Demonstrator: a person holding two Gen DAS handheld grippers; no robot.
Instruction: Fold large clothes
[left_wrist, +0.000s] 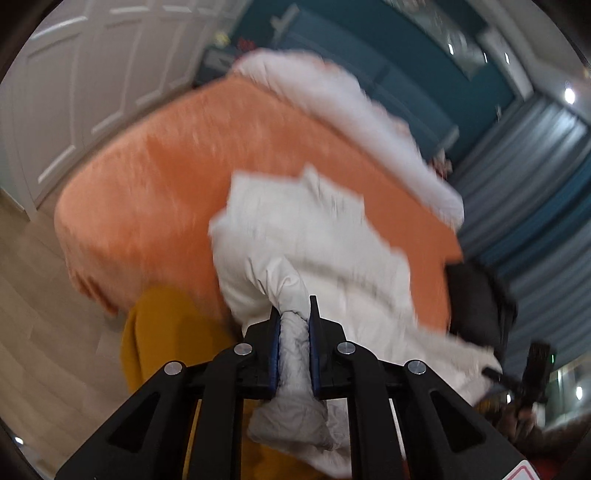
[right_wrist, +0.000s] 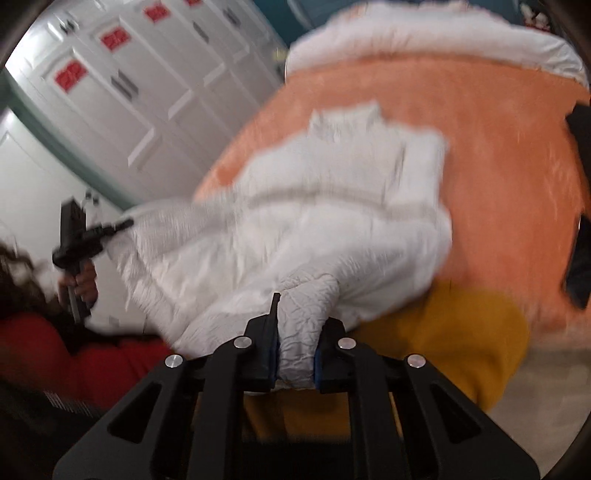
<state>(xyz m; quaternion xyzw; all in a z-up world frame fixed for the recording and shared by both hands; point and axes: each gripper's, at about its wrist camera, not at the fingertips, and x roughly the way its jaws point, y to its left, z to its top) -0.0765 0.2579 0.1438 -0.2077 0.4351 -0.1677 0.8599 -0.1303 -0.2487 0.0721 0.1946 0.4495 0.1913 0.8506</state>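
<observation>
A white quilted jacket (left_wrist: 314, 236) hangs partly lifted above the orange blanket (left_wrist: 155, 192) on the bed. My left gripper (left_wrist: 294, 314) is shut on a bunched fold of it, with the fabric squeezed between the blue pads. In the right wrist view the same jacket (right_wrist: 295, 221) stretches between both grippers. My right gripper (right_wrist: 299, 317) is shut on another wad of it, which hides the right fingertip. Each view also shows the other gripper at the far end of the jacket: the right gripper (left_wrist: 532, 369) and the left gripper (right_wrist: 77, 236), held in a hand. Both pictures are motion-blurred.
A mustard-yellow cloth (right_wrist: 461, 332) drapes over the bed's near edge. White bedding (right_wrist: 424, 40) lies across the far end of the orange blanket (right_wrist: 498, 147). A black object (left_wrist: 476, 306) sits at the bed's side. White wardrobe doors (right_wrist: 129, 92) stand behind, and a red sleeve (right_wrist: 55, 350) is at left.
</observation>
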